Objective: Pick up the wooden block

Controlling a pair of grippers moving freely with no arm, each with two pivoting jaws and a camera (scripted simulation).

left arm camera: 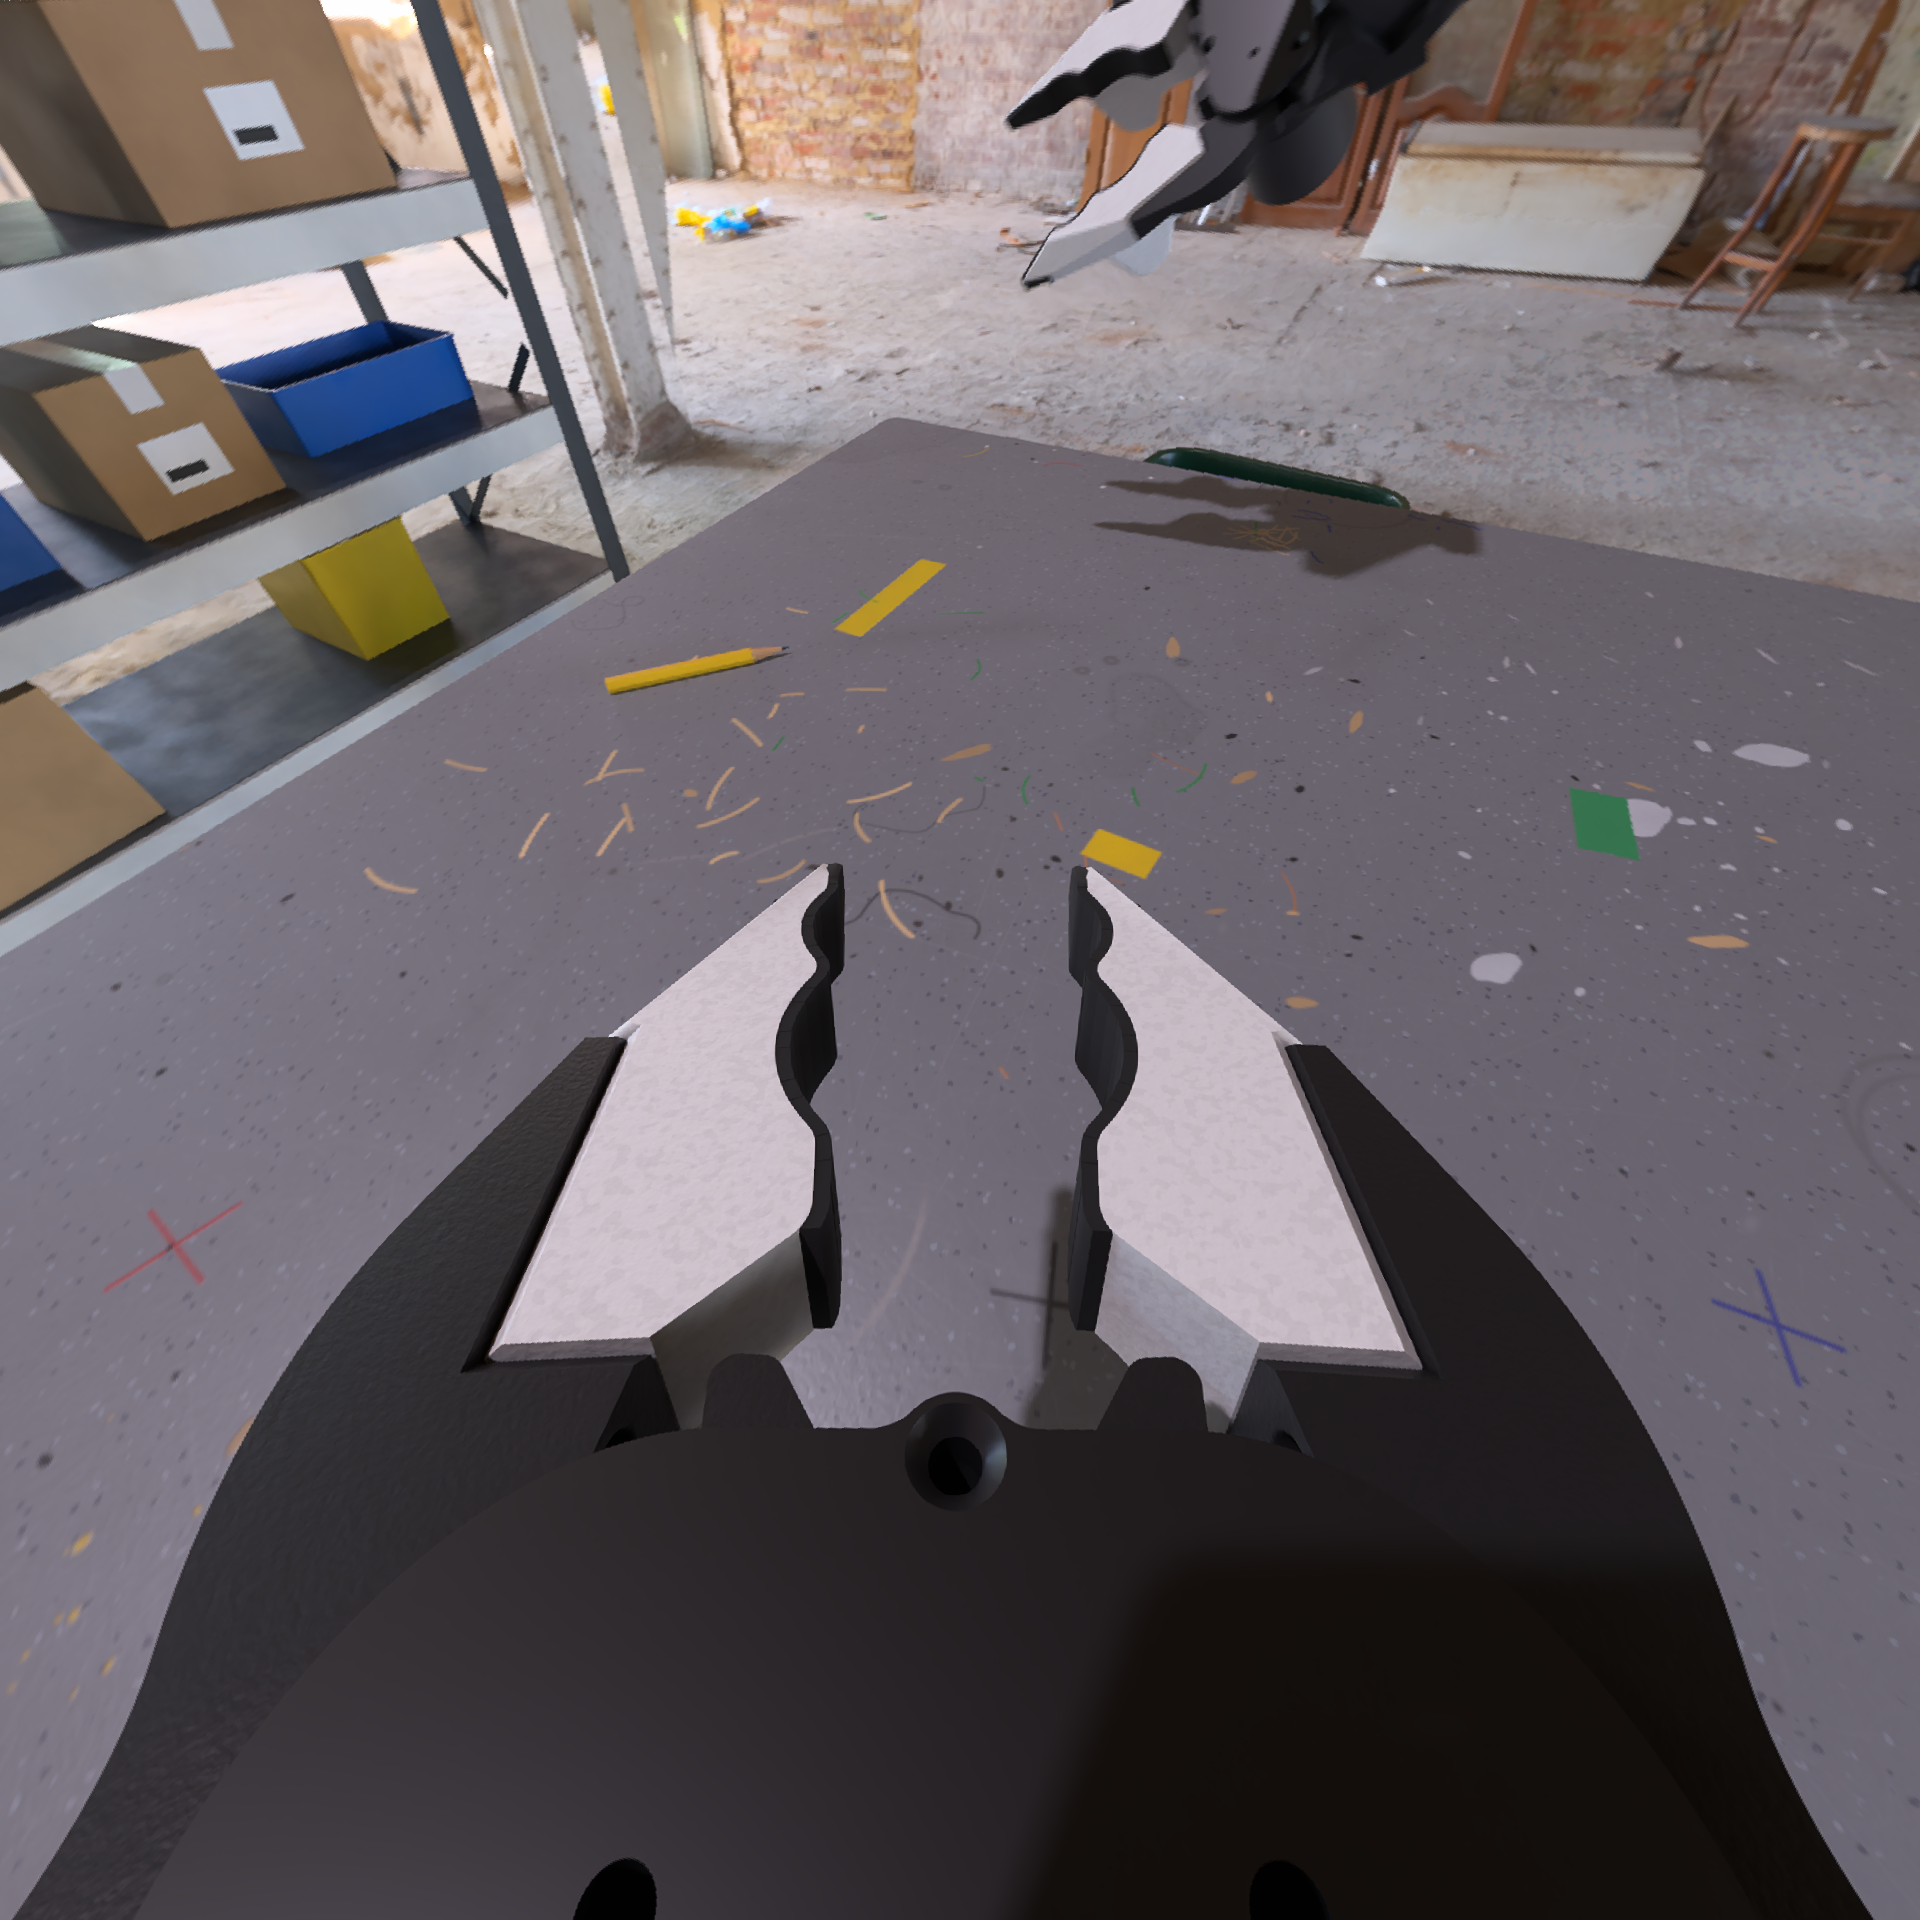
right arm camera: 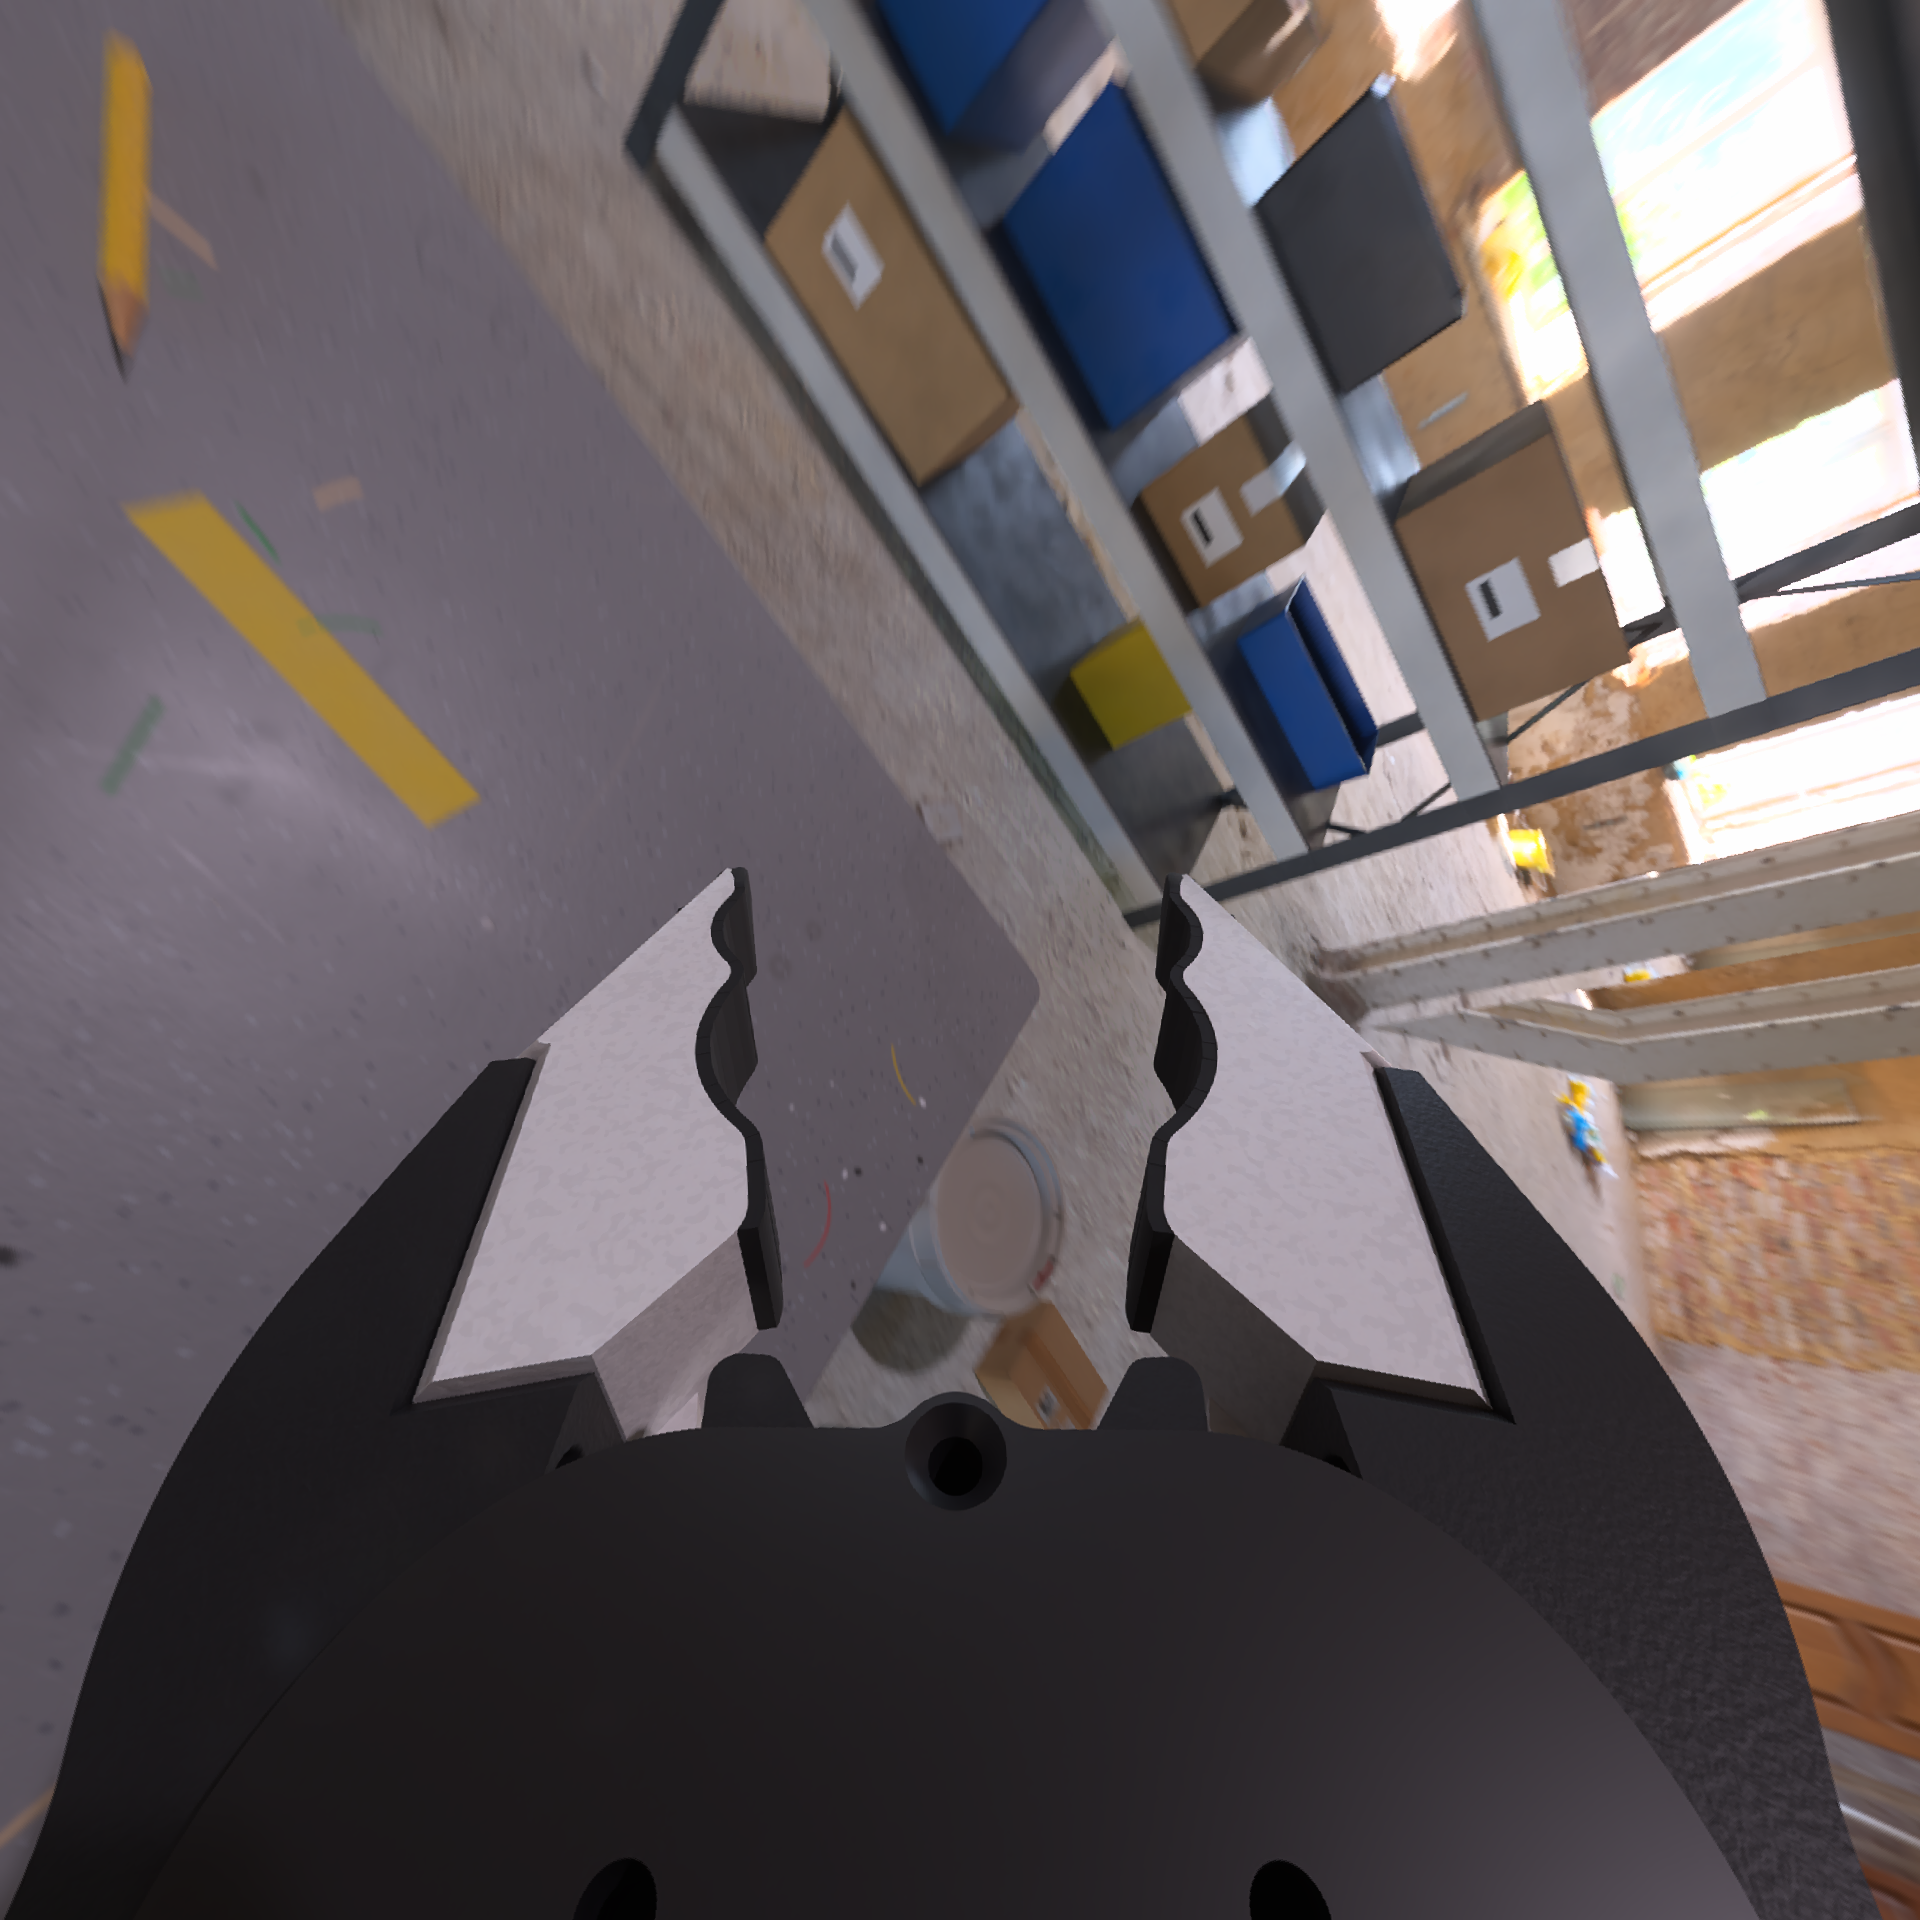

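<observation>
No wooden block shows in either view. My left gripper (left arm camera: 956,883) is open and empty, low over the grey table (left arm camera: 1247,1091), pointing along it. My right gripper (left arm camera: 1023,203) is high above the table's far end in the left wrist view, open and empty; its shadow falls near the far edge. In the right wrist view the right gripper (right arm camera: 954,883) is rolled sideways and looks past a corner of the table (right arm camera: 416,987) at the floor.
A yellow pencil (left arm camera: 691,668), a yellow strip (left arm camera: 890,597), a yellow patch (left arm camera: 1120,852) and a green patch (left arm camera: 1603,823) lie on the table. A dark green object (left arm camera: 1278,478) sits at the far edge. Metal shelving (left arm camera: 312,499) with boxes stands left. A bucket (right arm camera: 987,1226) is on the floor.
</observation>
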